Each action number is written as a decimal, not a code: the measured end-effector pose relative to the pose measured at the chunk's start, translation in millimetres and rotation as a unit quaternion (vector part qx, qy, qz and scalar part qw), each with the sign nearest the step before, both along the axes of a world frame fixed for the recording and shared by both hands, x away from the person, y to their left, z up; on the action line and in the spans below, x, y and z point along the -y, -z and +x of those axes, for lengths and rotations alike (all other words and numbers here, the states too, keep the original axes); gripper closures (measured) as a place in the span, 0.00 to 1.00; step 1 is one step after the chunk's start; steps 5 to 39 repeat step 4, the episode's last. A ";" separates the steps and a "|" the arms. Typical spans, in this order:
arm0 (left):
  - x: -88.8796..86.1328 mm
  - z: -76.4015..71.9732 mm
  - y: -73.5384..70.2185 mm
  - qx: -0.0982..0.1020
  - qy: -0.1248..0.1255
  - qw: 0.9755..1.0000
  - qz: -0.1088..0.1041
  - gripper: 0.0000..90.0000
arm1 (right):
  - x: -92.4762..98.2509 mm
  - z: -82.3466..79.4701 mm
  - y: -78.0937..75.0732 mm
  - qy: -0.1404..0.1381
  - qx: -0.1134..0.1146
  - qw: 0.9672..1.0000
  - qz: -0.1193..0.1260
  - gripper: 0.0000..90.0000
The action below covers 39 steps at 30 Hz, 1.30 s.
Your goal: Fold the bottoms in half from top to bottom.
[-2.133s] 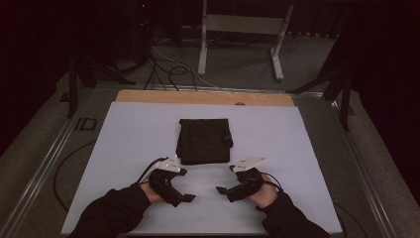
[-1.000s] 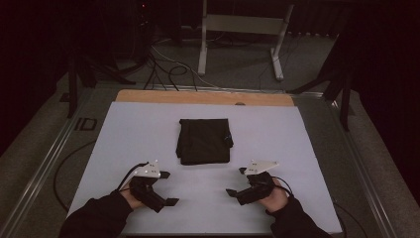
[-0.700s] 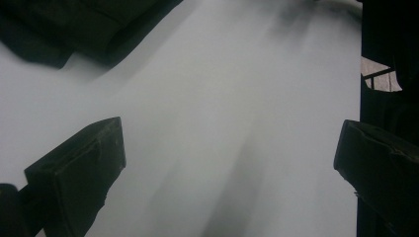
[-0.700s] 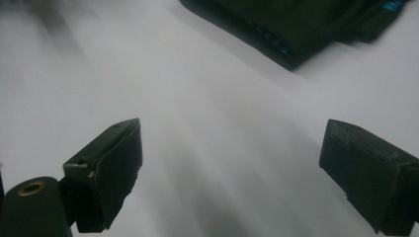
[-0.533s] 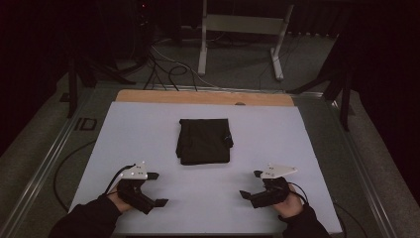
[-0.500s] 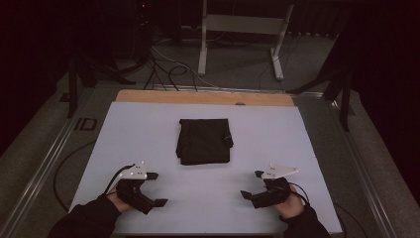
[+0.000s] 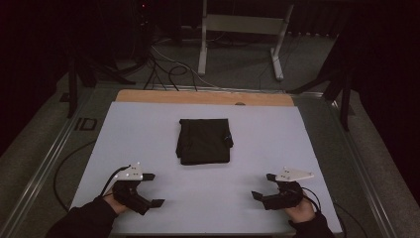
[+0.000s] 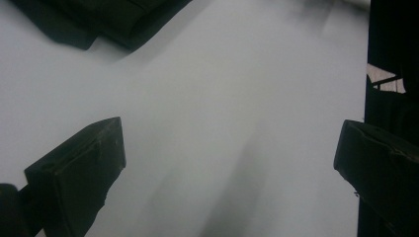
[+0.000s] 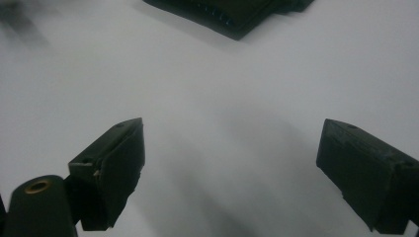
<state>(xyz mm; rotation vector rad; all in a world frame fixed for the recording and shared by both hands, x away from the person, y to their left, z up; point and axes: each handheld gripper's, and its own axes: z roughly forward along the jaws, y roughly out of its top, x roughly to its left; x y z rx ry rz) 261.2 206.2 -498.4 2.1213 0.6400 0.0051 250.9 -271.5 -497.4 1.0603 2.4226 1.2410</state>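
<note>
Folded black cloth (image 7: 203, 141) lying flat near the middle of the desk (image 7: 148, 129), slightly toward the far side, with bare white surface open on every side of it. Left hand-held gripper (image 7: 153, 189) low at the near left corner, close to the desk's near edge and left edge, jaws spread wide and holding nothing. Right hand-held gripper (image 7: 263, 186) low at the near right, close to the near edge and not far from the right edge, jaws likewise parted and empty. Both well apart from the cloth, and well apart from each other, leaving a broad clear lane of white between them up to the cloth. Wooden strip (image 7: 203, 97) bounding the far edge; metal rail (image 7: 44, 168) running along the left side. From the high view: whole layout, cables (image 7: 163, 64) on the floor beyond, a stand's legs (image 7: 237, 29) farther back. From the left gripper view: cloth's folded corner (image 8: 99, 22) at top left, black pads (image 8: 79, 173) far apart over blank surface, desk's edge at far right. From the right gripper view: cloth's edge (image 9: 232, 12) at top centre with a faint stitched seam, pads (image 9: 111, 165) wide apart over bare white.
</note>
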 end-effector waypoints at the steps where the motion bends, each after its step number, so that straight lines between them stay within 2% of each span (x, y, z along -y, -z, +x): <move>1: 0.0 -0.1 0.1 -0.002 -0.001 1.000 -0.002 0.00 | -0.4 0.2 0.1 0.000 0.002 1.000 -0.001 0.13; 39: -0.1 -1.5 0.2 -0.002 -0.003 1.000 -0.005 0.00 | -2.3 0.0 0.8 -0.003 -0.001 1.000 -0.001 0.13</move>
